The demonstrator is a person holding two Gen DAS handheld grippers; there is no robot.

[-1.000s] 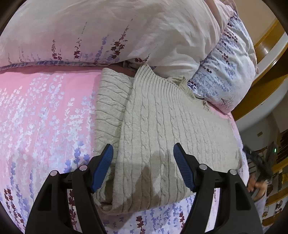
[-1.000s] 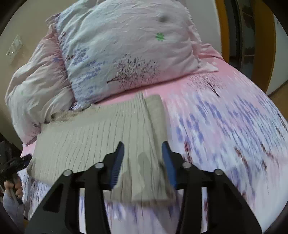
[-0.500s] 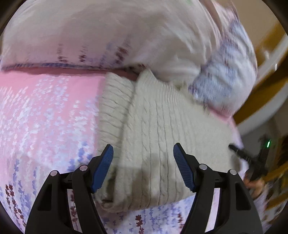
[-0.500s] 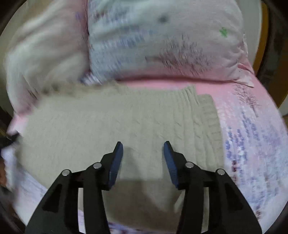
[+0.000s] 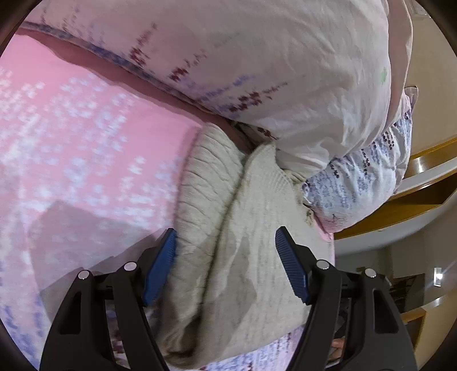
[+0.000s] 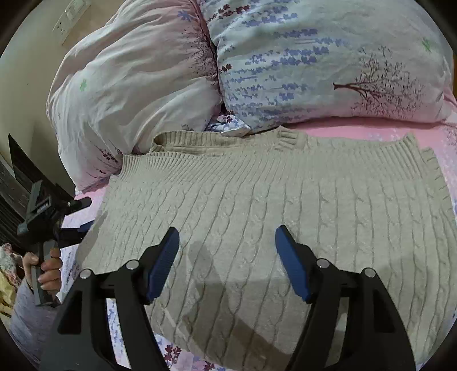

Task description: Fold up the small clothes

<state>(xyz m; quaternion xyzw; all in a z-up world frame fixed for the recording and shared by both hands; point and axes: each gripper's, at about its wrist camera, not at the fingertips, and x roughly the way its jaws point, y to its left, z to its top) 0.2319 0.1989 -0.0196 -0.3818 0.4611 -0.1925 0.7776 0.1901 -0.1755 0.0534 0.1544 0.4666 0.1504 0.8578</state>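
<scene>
A beige cable-knit sweater (image 6: 257,194) lies folded flat on the pink flowered bedsheet (image 5: 85,137), its ribbed edges toward the pillows. My right gripper (image 6: 227,228) hovers over the sweater's middle; its jaws are opening and the blue pads (image 6: 291,262) press on nothing. My left gripper (image 5: 225,231) stands open over the sweater (image 5: 257,205) at one narrow end, straddling a fold without pinching it. In the right wrist view the left gripper (image 6: 84,215) shows at the sweater's left edge, held by a hand (image 6: 50,268).
A bulky white duvet (image 5: 271,71) and a blue-flowered pillow (image 6: 328,62) crowd the sweater's far side. Wooden furniture (image 5: 422,199) stands beyond the bed's edge. A wall switch (image 6: 71,17) sits up on the left.
My right gripper has slid from the sweater's right end to its middle and its jaws have widened. The left gripper rolled and came closer to the sweater's end, jaws unchanged.
</scene>
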